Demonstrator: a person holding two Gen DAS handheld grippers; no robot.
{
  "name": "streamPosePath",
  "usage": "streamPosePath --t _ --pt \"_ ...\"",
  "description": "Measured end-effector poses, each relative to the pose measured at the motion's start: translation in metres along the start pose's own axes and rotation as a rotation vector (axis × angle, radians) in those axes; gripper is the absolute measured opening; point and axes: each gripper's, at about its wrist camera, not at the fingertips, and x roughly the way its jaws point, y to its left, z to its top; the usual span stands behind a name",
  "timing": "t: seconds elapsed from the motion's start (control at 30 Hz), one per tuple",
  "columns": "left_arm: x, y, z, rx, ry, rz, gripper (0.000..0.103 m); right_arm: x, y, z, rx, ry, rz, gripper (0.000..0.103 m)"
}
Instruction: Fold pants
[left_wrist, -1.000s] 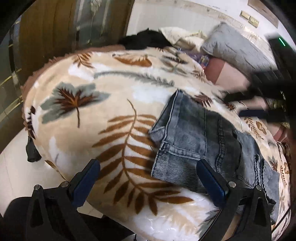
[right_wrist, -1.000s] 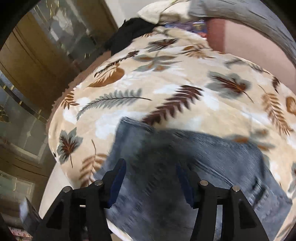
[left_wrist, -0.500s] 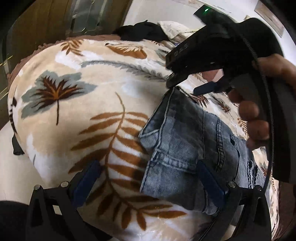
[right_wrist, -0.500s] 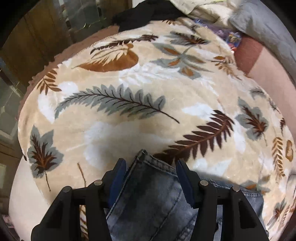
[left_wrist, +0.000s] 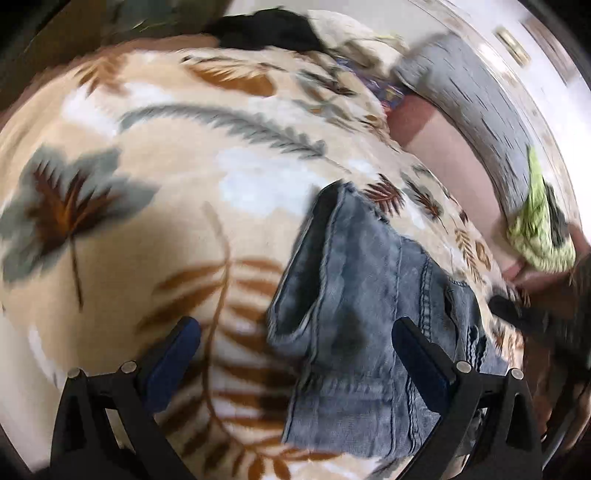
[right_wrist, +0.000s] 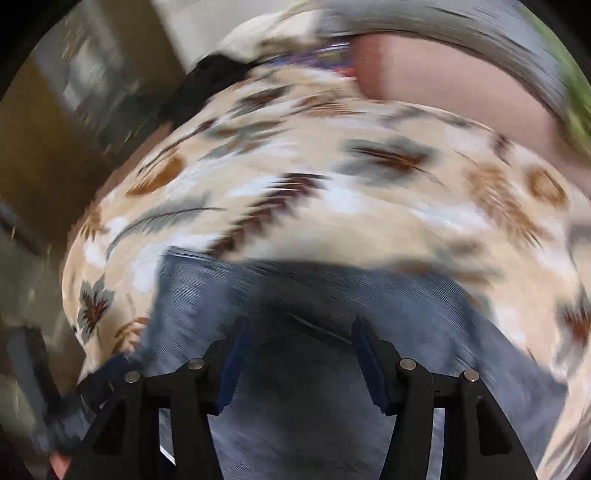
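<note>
Jeans (left_wrist: 369, 332) lie folded on the blanket (left_wrist: 147, 221). Left gripper (left_wrist: 295, 350) spreads wide over them; right gripper (right_wrist: 301, 354) hovers above, jaws apart, empty.

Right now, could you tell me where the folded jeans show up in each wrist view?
Left wrist: jeans lie right of centre, reaching down to the lower edge.
Right wrist: jeans fill the lower middle, blurred.
Shared landmark: the black garment at the blanket's far edge.
</note>
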Motion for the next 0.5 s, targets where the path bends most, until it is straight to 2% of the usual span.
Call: streamPosePath --t 0.03,0.1,0.13,0.17,0.27,0.37,0.5 --pt "0.002 -0.005 0.002 0.033 0.018 -0.031 0.103 -0.007 -0.015 -0.009 0.025 -0.010 -0.008 0.060" --pt "0.017 -0.015 0.010 0.108 0.112 -0.110 0.103 -0.024 -0.049 -0.032 0.087 -0.032 -0.035 0.060" --pt "0.023 -0.016 0.012 0.118 0.133 -0.095 0.103 -0.033 -0.065 -0.043 0.121 -0.046 -0.038 0.060" --pt "0.025 -0.012 0.014 0.103 0.123 -0.081 0.103 -0.039 -0.077 -0.052 0.148 -0.057 -0.033 0.060" --pt "0.026 -0.005 0.021 0.045 0.140 -0.147 0.103 -0.057 -0.109 -0.079 0.214 -0.080 -0.029 0.060" --pt "0.029 0.002 0.027 0.030 0.197 -0.241 0.103 -0.070 -0.135 -0.105 0.271 -0.112 -0.031 0.060" --pt "0.029 0.018 0.033 -0.075 0.282 -0.405 0.103 -0.074 -0.162 -0.130 0.352 -0.150 0.008 0.060"
